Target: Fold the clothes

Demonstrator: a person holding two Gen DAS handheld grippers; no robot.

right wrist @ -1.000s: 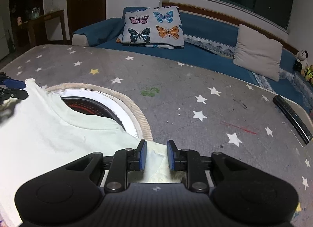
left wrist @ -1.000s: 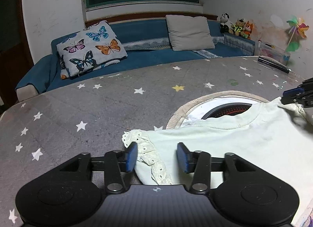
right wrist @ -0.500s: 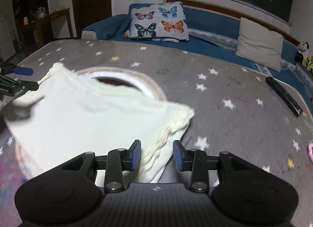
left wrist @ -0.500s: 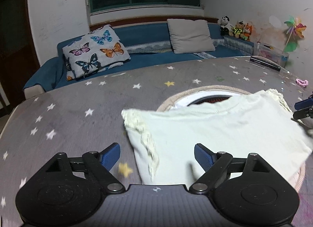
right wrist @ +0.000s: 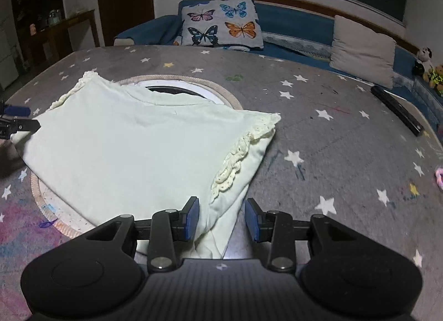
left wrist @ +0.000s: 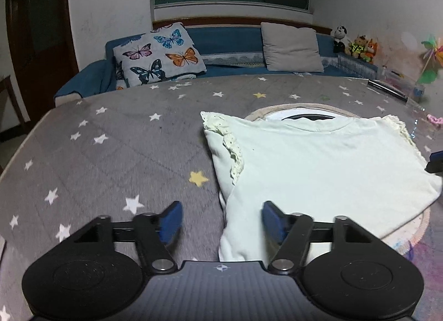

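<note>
Garment: a pale cream top [left wrist: 318, 160] with lace-edged sleeves lies flat, neckline away from the person, on the grey star-print surface [left wrist: 116, 149]; its far part overlaps a round cream-rimmed mat [right wrist: 221, 91]
Lower edge: seems doubled under near both claws, though how many layers lie there I cannot tell
Left claw [left wrist: 221, 220]: spread wide, gripping nothing, with the garment's near-left corner lying between the jaws
Right claw [right wrist: 221, 218]: also spread, empty, hovering over the near-right corner just below the lace sleeve [right wrist: 235, 160]
Stage: a judgement only, but the top looks laid out and let go, with further folds not yet made
Risk, snagging: a pad closing on the lace trim rather than the body cloth could tug the sleeve out and skew the shape
Risk, uneven lift: if one claw bites deeper than the other, the next fold would probably land crooked
Risk, mat: a low pinch could catch the mat's rim along with the cloth and drag both
Surface: padded, quilted, dotted with white and yellow stars, with scribble marks near the person
Nearby items: a dark remote [right wrist: 396, 110] and a small pink object [right wrist: 438, 178], well apart from the top
Room: a blue sofa holding a butterfly cushion [left wrist: 159, 54] and a beige cushion [left wrist: 290, 47], plush toys [left wrist: 354, 44], a dark window above
</note>
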